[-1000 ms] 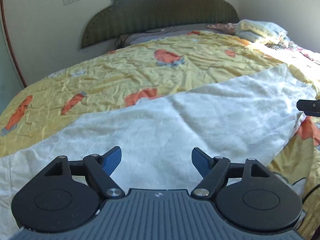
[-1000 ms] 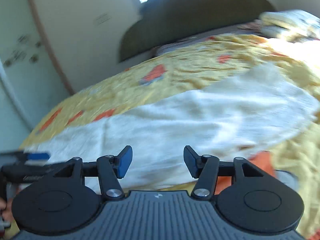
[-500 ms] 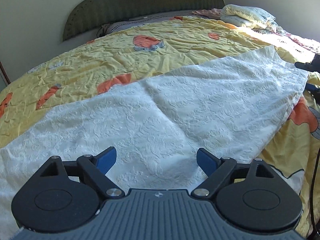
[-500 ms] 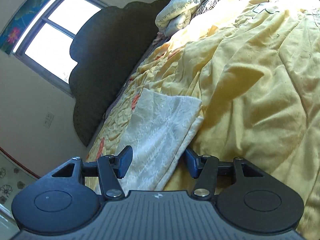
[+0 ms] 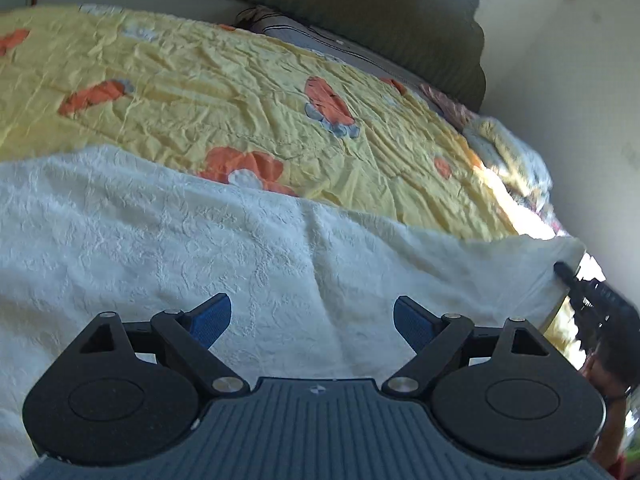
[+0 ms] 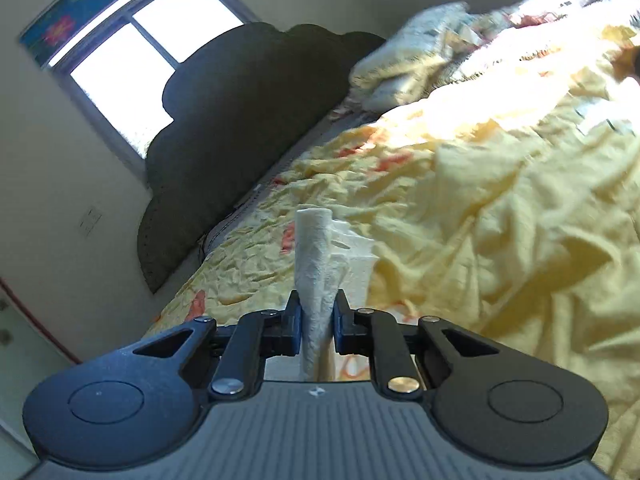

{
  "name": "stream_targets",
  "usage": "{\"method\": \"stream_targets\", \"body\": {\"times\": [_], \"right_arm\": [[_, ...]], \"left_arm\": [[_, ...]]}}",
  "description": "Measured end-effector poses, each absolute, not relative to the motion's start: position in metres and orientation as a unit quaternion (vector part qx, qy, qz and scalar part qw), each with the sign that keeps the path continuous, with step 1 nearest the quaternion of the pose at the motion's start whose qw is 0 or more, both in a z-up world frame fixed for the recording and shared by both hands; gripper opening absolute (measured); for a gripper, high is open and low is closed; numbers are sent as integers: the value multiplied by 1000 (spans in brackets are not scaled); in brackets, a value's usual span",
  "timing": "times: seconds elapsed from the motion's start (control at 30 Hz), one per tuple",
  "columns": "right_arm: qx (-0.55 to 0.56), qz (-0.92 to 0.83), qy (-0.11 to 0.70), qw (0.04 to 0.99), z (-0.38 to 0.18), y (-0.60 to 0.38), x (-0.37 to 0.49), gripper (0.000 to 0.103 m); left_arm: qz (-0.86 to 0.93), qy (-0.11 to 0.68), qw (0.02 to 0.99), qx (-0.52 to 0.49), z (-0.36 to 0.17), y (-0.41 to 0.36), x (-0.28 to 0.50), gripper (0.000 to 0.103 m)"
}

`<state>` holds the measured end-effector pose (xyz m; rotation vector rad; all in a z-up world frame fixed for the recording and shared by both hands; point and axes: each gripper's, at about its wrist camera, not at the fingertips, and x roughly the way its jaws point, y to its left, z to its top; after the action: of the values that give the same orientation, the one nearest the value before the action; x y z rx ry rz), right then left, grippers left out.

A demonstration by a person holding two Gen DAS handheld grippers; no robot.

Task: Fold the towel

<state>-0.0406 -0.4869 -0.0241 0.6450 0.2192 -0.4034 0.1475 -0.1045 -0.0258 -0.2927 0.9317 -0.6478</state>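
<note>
While the white towel (image 5: 248, 248) lies spread across the near part of the bed, over a yellow quilt (image 5: 224, 92) printed with orange shapes, the left gripper (image 5: 312, 316) hangs over its middle with its jaws wide apart and nothing between them; the blue pads (image 5: 212, 318) stand clear of the cloth. In the left wrist view the towel runs from the left edge to a corner far right, where the black tip of the right gripper (image 5: 566, 272) meets it, and that corner is drawn up off the quilt. Behind that gripper a part of the person (image 5: 604, 376) shows at the right edge, blurred. In the right wrist view the right gripper (image 6: 316, 320) has just been closing its jaws, and they now pinch a bunched fold of the towel (image 6: 316, 264), which stands up between the pads as a narrow white column, with more of the cloth trailing down to the quilt (image 6: 500, 216) just beyond. A dark headboard (image 6: 240, 120) stands at the far end of the bed, under a bright window (image 6: 136, 52), and a rumpled pale pillow (image 6: 404, 68) lies at the far right of the bed.
</note>
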Motion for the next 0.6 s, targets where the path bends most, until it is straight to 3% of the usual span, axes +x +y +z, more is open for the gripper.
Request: {"method": "stream_targets", "body": {"times": [0.1,0.23,0.37,0.53,0.57,0.6], "right_arm": [[180,-108,125,970,4,-416,-10,14],[46,0,174,984,-6,-325,16,14],[22,49,210,976,-28,-284,20,14],[2,76,199,977,-27,-274,0,14],[-9,87,196,977,-25,-271,-3,14],[-23,100,195,975,-24,-266,-5,14]], "left_arm": [[-337,464,770,-279,-34,-85,163,93],[-370,482,692,-390,-52,-82,175,98],[-352,500,687,-393,-63,-95,184,98],[-342,515,675,-403,-76,-113,201,98],[-343,513,678,-399,-74,-117,202,95],[-344,510,685,-391,-72,-121,204,85]]}}
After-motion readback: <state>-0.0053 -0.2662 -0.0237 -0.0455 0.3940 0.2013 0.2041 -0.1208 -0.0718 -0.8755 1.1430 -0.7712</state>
